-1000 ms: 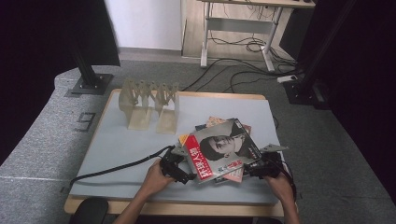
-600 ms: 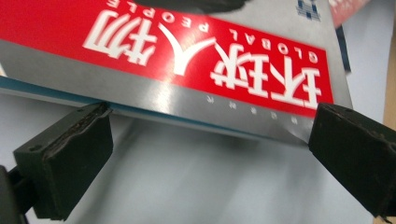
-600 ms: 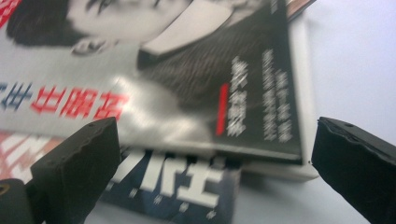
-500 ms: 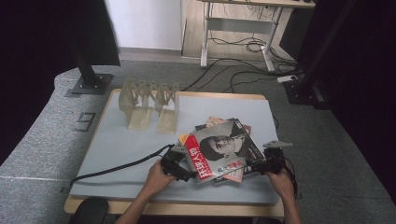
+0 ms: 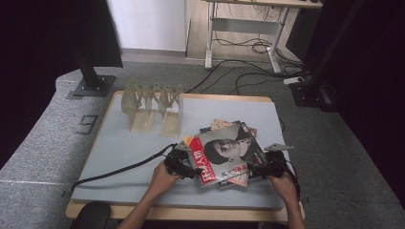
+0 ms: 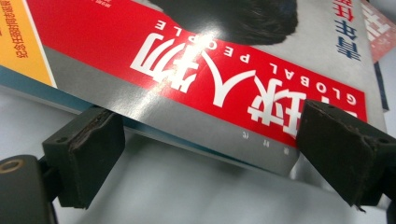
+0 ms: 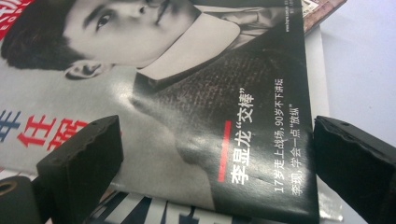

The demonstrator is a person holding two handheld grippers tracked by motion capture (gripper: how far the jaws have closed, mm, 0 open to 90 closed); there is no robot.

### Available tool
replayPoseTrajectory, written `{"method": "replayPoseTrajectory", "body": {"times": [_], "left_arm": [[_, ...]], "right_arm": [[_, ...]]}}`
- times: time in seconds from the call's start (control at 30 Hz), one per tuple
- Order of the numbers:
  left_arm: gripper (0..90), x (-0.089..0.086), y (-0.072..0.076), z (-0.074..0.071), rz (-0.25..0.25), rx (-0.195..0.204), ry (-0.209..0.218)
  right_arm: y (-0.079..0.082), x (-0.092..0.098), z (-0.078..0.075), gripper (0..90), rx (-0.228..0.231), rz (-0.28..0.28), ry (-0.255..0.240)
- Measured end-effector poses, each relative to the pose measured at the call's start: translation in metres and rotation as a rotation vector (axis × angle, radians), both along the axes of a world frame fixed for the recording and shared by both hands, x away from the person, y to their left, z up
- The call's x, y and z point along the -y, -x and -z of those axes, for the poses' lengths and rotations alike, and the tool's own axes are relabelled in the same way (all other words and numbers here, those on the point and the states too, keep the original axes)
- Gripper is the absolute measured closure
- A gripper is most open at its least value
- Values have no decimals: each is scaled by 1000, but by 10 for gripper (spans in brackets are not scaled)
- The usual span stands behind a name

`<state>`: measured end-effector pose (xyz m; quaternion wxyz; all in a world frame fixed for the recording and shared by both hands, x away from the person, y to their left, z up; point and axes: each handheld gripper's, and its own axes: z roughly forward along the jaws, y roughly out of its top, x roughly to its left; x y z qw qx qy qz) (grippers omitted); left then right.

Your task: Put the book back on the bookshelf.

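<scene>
On the near half of the desk [image 5: 143, 157], a fanned pile of magazines is being approached from both sides, with the top magazine [image 5: 228, 152] lying cover-up and skewed over the others. The left hand-held gripper [image 5: 184, 164] is being held at its red-banded left edge, jaws spread wide and just closing a little, nothing pinched between them yet. The right hand-held gripper [image 5: 261, 169] is being held at the lower right corner, jaws apart with nothing clamped. A wooden rack [image 5: 152, 102] is standing well apart at the far left. Judged step: the magazine edge is being lined up for a grasp. Next, a jaw is likely needing to be slipped under the cover edge before closing.
</scene>
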<state>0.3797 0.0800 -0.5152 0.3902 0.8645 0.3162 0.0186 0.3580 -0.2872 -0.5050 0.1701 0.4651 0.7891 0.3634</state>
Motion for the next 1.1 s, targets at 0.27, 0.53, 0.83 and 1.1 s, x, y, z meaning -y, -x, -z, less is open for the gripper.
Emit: {"method": "replayPoseTrajectory", "body": {"times": [0.27,0.53,0.83,1.1], "left_arm": [[72,-3,-3,-4,-19,25,-36],[41,-3,7,-4,15,2,-69],[17,-13,-2,6,3,-106,11],[72,-12,-11,7,-10,-114,58]], "right_arm": [[22,-6,0,29,20,-3,7],[40,-11,4,30,26,8,31],[48,-12,3,32,32,5,29],[35,-12,2,14,23,2,-11]]}}
